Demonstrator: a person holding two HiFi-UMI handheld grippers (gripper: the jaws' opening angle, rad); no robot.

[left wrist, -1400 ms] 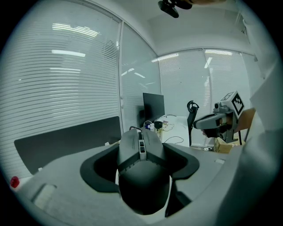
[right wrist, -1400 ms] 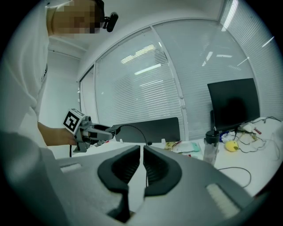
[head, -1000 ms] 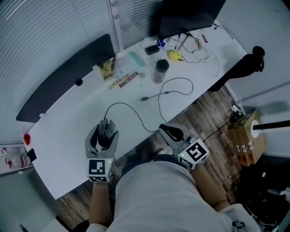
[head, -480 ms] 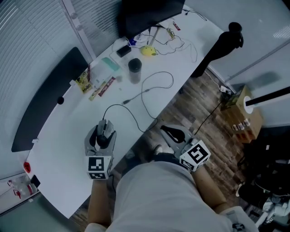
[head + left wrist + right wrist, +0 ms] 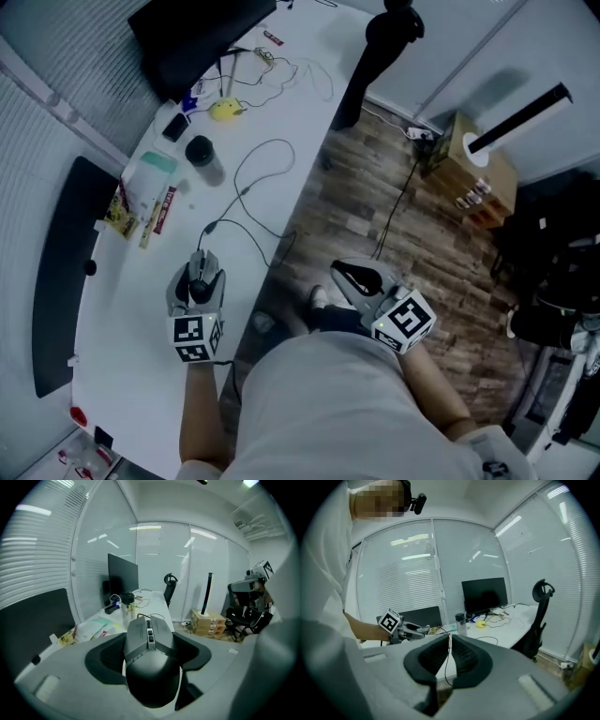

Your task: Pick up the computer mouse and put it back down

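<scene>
Left tool [image 5: 200, 267] has its jaws clamped on the sides of the dark grey wired computer mouse [image 5: 151, 663], low over the white tabletop [image 5: 131, 309] near its front edge. The right tool [image 5: 354, 277], jaws nearly together on nothing, hangs above the wooden floor [image 5: 375, 197]. The thin black cable [image 5: 246, 178] loops away towards the dark-lidded clear cup [image 5: 202, 157], so a snag could twist the smooth mouse out of the pads, and a slip this near the edge would likely drop it to the floor. The bare tabletop further in from the edge looks the safer place to set it down.
</scene>
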